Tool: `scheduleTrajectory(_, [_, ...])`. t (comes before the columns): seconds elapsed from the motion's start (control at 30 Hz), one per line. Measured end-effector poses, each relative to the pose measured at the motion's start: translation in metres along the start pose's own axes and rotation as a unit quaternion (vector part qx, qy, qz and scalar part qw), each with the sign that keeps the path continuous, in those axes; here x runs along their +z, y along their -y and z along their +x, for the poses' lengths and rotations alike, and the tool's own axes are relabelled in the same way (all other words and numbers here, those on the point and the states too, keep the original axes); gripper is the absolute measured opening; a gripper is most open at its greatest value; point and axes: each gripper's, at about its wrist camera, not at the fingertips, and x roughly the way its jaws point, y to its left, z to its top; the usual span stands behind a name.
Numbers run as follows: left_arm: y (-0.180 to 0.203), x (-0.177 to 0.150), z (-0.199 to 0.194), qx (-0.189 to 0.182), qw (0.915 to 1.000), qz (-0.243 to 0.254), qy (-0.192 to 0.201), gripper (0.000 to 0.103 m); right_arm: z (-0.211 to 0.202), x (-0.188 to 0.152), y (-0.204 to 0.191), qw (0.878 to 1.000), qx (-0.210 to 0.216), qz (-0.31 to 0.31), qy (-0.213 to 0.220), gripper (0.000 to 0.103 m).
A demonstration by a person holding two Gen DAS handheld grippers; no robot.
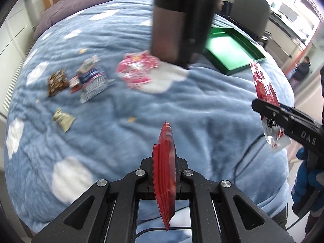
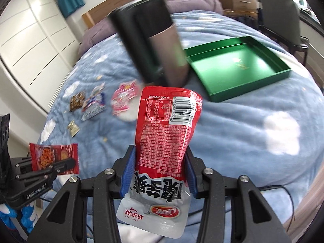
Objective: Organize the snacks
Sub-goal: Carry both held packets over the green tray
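I'm carrying two snacks above the bed — my left gripper (image 1: 164, 174) clamping a red packet (image 1: 165, 162) edge-on, my right gripper (image 2: 159, 174) squeezing a chip bag (image 2: 166, 133) upright. The green tray (image 2: 253, 77), ahead and right, is likely where both go.

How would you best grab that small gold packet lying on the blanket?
The gold packet lies flat and alone on the blanket. Come from straight above and pinch one crimped end, where the foil is thin and sticks out.
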Motion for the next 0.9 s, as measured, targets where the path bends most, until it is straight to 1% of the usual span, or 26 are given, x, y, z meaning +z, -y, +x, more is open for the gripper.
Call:
scheduleTrajectory(0.27, [0.077,0.031,-0.001,-0.016,0.9975,0.069,0.005,0.005,-0.030,0.018,0.065,0.998,-0.033,0.038,0.036,0.043])
scheduleTrajectory(0.4, [0.113,0.054,-0.002,-0.023,0.9948,0.098,0.014,0.005,-0.038,0.033,0.093,0.996,-0.049,0.051,0.052,0.043])
scheduleTrajectory(0.5, [0.133,0.072,-0.001,-0.025,0.9928,0.115,0.022,0.005,-0.042,0.046,0.112,0.995,-0.059,0.057,0.063,0.043])
scheduleTrajectory(0.6, [0.149,0.092,0.001,-0.029,0.9913,0.125,0.029,0.005,-0.041,0.062,0.128,0.993,-0.066,0.061,0.070,0.043])
scheduleTrajectory(0.67, [0.162,0.108,0.005,-0.025,0.9897,0.135,0.039,0.005,-0.039,0.075,0.139,0.993,-0.069,0.064,0.075,0.043])
scheduleTrajectory(0.8, [0.175,0.134,0.019,-0.032,0.9898,0.133,0.039,0.005,-0.027,0.098,0.153,0.992,-0.077,0.062,0.080,0.043])
scheduleTrajectory(0.9, [0.184,0.155,0.036,-0.031,0.9902,0.130,0.041,0.005,-0.016,0.118,0.165,0.991,-0.084,0.057,0.084,0.043])
